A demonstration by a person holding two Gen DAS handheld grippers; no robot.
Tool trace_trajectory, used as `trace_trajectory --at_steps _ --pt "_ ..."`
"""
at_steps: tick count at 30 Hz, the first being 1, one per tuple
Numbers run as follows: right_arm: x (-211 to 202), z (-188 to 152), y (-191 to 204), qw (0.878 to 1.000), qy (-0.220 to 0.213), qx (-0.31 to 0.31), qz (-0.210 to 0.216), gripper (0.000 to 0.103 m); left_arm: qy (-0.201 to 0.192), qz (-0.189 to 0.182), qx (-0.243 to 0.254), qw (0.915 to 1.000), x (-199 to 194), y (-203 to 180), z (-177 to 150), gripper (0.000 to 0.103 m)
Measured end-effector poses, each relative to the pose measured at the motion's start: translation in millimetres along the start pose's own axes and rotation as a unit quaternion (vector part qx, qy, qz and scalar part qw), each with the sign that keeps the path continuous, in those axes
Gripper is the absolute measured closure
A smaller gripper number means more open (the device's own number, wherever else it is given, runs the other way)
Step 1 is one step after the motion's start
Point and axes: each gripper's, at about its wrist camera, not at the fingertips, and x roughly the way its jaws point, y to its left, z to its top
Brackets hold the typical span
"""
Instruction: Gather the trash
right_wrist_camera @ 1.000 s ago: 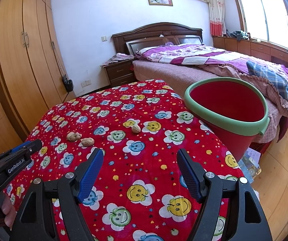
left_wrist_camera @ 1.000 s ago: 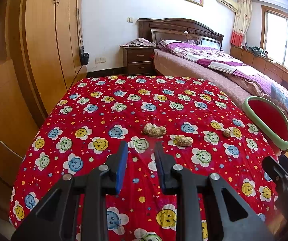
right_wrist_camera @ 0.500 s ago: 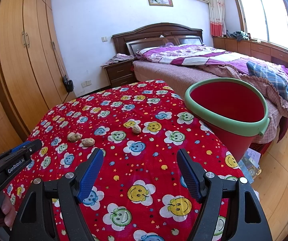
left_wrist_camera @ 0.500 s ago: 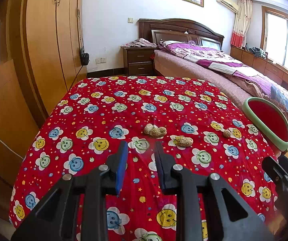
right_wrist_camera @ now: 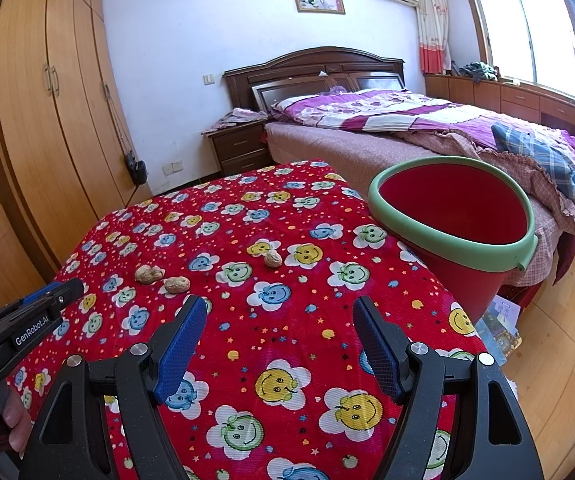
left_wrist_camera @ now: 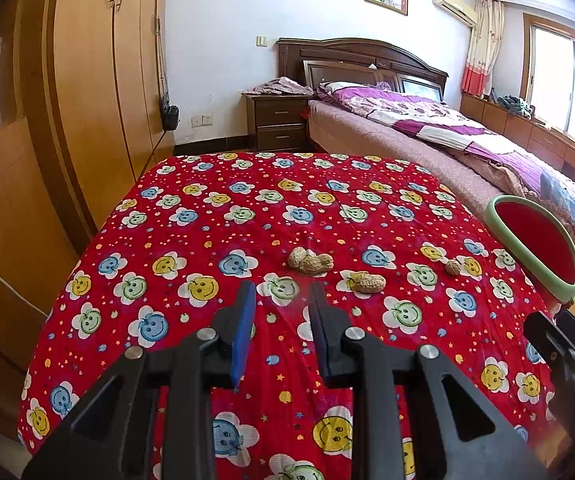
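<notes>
- We see a counter [left_wrist_camera: 175, 264] draped in a red cloth printed with smiling flowers, and on it three pieces of trash, all peanut shells: a clump of shells [left_wrist_camera: 309, 259] nearest the middle, a single shell [left_wrist_camera: 366, 282] just beside it, and a small round shell [left_wrist_camera: 453, 267] further toward the red bucket [right_wrist_camera: 451, 216] with its green rim, which stands off the counter's right edge.
- Our left hand-held gripper [left_wrist_camera: 281, 312] hovers above the cloth just short of the clump, its jaws parted only a little and holding nothing. That gap looks narrower than the clump, so a straight push forward would likely shove the shells away rather than straddle them.
- Our right hand-held gripper [right_wrist_camera: 277, 332] is spread wide and empty, well short of the round shell. Closing from that wide could pinch a fold of cloth along with the shell — and drag the other shells out of place.
- The shells are light and brittle; a hard squeeze may crush them into crumbs that are far harder to collect.
- The clump and the single shell lie so close that reaching for one could knock the other.
- The bucket sits below the counter edge, so a shell let go too early may fall onto the wooden floor [right_wrist_camera: 559, 364] instead.
</notes>
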Motion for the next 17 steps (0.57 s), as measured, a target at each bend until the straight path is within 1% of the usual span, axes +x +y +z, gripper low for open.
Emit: trace_trajectory --at_steps 17 --pt "-2.8 1.5 4.3 1.0 -0.004 -0.003 0.002 0.026 -0.002 0.0 -0.002 1.0 -2.5 -0.1 -0.4 0.076"
